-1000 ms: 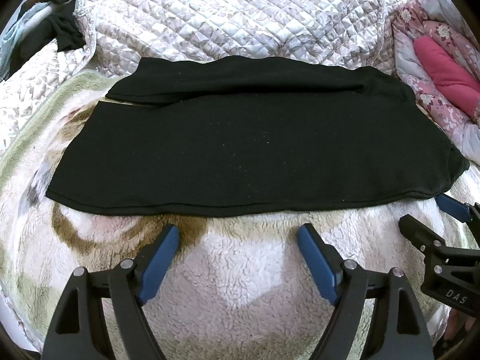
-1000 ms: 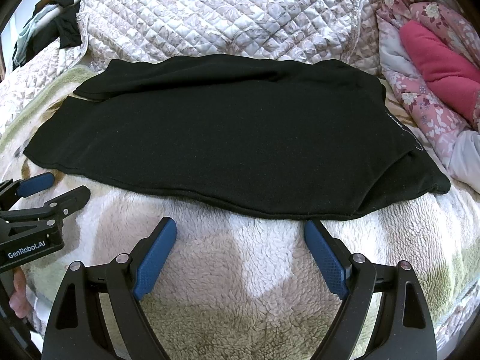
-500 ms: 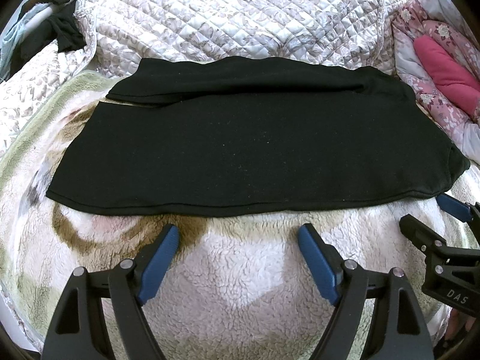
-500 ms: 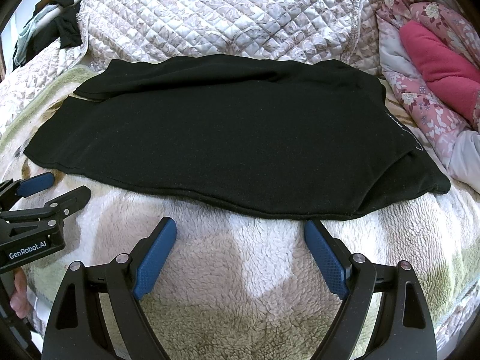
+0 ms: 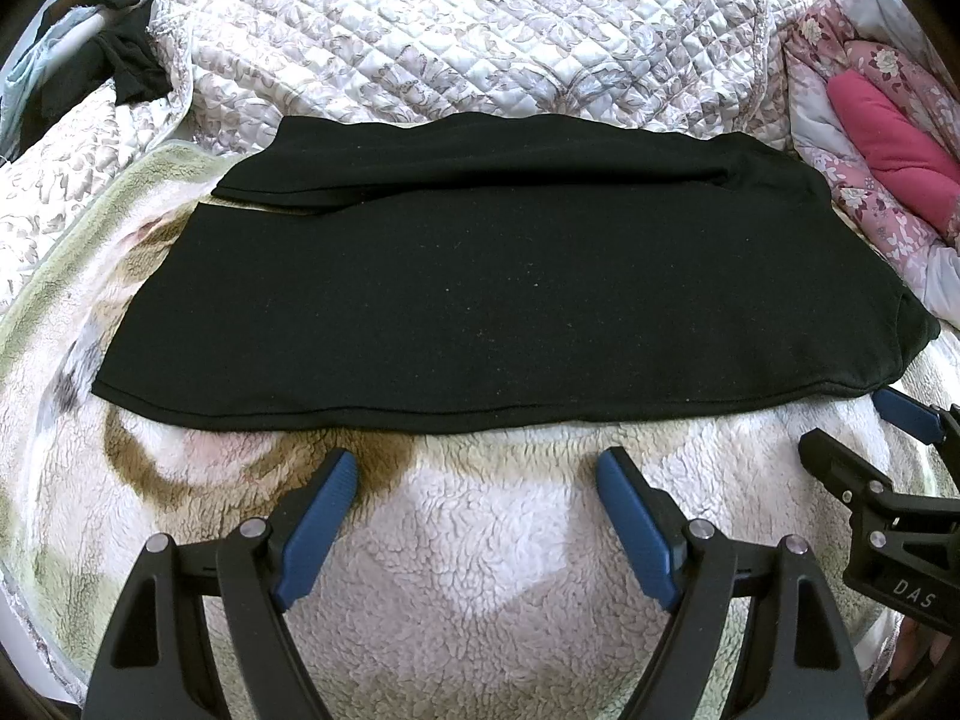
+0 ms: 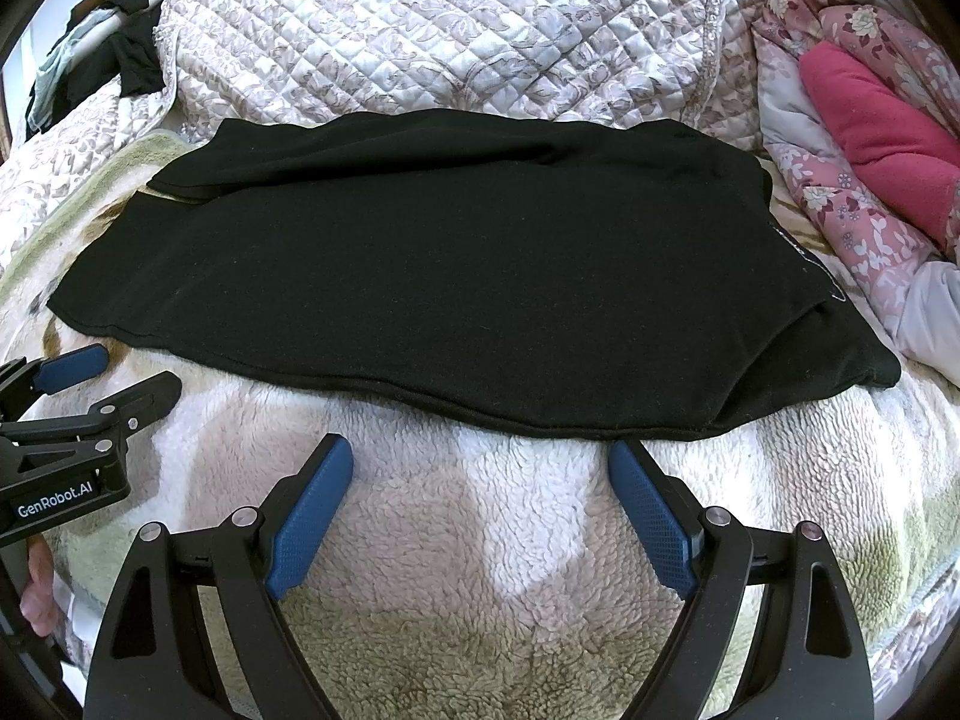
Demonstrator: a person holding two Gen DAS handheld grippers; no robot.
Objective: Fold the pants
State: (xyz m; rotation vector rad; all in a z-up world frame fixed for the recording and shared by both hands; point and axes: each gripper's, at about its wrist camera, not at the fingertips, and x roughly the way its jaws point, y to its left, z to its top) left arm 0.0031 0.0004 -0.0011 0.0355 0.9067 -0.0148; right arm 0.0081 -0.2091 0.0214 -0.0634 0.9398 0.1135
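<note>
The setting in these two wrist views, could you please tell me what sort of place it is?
Most likely a bedroom, on a bed: black pants lie on a fluffy patterned fleece blanket, with a quilted floral bedspread behind and a pink floral comforter bundled alongside.

Pants [image 5: 510, 294] lie across the blanket [image 5: 480, 540], quilt [image 5: 480, 30] behind, both claws in front, pillow [image 5: 888, 138] at right

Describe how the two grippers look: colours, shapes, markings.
Both grippers are black, each with two angled arms ending in blue textured pads and silver pivot pins. The left gripper bears white "GenRobot.AI" lettering on its side; the right gripper bears "DAS". No cables or sleeves show.
</note>
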